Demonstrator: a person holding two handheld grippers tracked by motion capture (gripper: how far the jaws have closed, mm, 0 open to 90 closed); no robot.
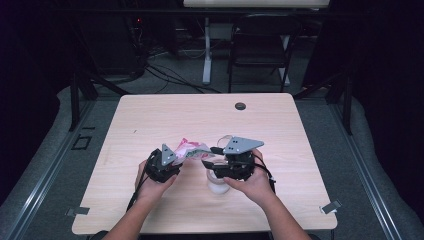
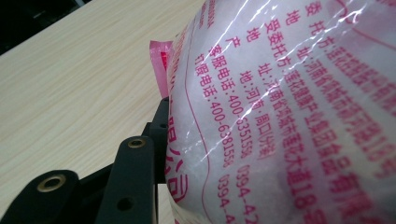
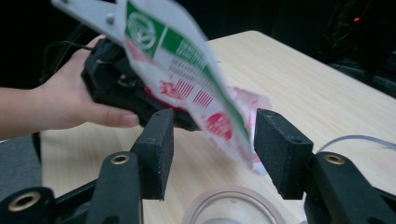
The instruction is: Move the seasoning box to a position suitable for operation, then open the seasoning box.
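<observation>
Left gripper (image 1: pixel 181 159), at lower centre-left of the high view, is clamping a plastic bag (image 1: pixel 191 148) printed in pink and green; its own view is showing the bag (image 2: pixel 289 112) pressed against the one jaw in sight, white granular fill visible through the clear film.

Right gripper (image 1: pixel 207 156), at lower centre of the high view, is standing with jaws apart. In the right gripper view the bag's lower edge (image 3: pixel 219 116) is hanging between the two pads without either pad pressing on it; the picture is blurred there.

Containers: a clear round cup (image 1: pixel 218 183) is sitting on the surface (image 1: pixel 150 120) under the right gripper, and its rim (image 3: pixel 233 205) is showing at bottom centre of the right gripper view, directly below the bag. Contents of the cup: cannot tell.

Edges and room: both grippers are working near the bottom edge of the surface in the high view. The upper half of the surface is lying bare apart from a small dark round cap (image 1: pixel 240 106) near its top edge. A dark chair (image 1: pixel 260 45) is standing beyond the top edge, well apart. Left and right margins of the surface are open on both sides of the hands.
</observation>
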